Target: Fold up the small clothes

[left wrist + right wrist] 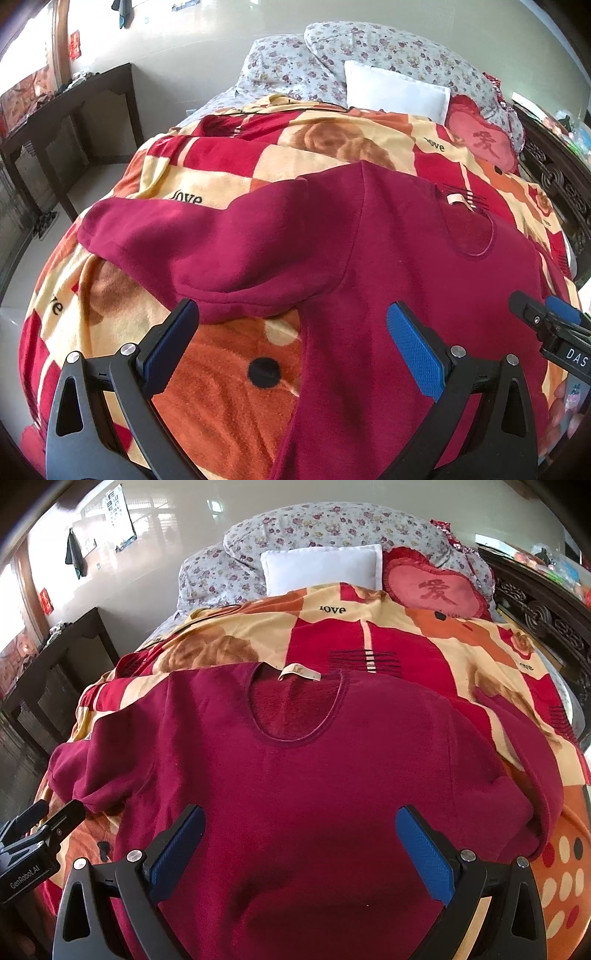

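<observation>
A dark red long-sleeved top (406, 258) (295, 775) lies spread flat on the bed, neckline (295, 709) away from me with a beige label (299, 672). Its left sleeve (207, 243) stretches out to the left. My left gripper (291, 332) is open and empty, above the left armpit and side edge of the top. My right gripper (301, 845) is open and empty, above the middle of the top's body. The right gripper also shows at the right edge of the left wrist view (546, 317), and the left gripper at the left edge of the right wrist view (40, 827).
The top lies on a red, orange and cream blanket (229, 398) (424, 635). At the head of the bed are floral pillows (303, 528), a white pillow (321, 566) and a red heart cushion (436, 587). A dark wooden table (62, 110) stands left of the bed; a carved dark headboard (535, 613) is on the right.
</observation>
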`<move>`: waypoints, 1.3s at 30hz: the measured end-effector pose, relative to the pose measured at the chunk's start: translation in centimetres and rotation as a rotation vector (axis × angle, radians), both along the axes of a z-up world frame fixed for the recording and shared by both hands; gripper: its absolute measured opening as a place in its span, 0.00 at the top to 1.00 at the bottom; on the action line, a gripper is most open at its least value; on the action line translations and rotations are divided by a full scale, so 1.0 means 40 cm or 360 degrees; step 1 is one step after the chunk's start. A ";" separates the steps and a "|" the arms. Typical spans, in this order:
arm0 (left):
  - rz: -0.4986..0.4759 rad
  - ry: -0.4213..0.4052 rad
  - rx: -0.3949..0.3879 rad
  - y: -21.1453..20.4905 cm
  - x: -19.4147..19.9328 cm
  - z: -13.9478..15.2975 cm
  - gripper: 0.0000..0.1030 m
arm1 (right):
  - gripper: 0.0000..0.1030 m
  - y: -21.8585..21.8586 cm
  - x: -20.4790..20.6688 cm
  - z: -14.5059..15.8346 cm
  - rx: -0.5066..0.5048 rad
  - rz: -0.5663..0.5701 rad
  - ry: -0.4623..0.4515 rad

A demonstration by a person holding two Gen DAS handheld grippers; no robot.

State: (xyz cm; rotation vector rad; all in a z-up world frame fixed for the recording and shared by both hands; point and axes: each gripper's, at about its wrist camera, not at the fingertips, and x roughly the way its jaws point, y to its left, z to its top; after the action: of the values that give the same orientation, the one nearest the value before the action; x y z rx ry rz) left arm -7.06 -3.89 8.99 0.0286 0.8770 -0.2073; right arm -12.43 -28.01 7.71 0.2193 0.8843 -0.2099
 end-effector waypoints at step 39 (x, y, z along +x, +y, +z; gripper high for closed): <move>0.0146 0.0043 -0.0031 0.101 0.040 -0.019 0.01 | 0.01 0.041 0.036 -0.028 0.0023 0.0048 0.0051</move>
State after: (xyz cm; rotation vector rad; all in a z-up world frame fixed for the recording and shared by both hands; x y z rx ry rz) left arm -5.46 0.16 8.22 -0.0328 0.9009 -0.1305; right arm -10.99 -26.37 6.60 0.2167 0.9206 -0.1795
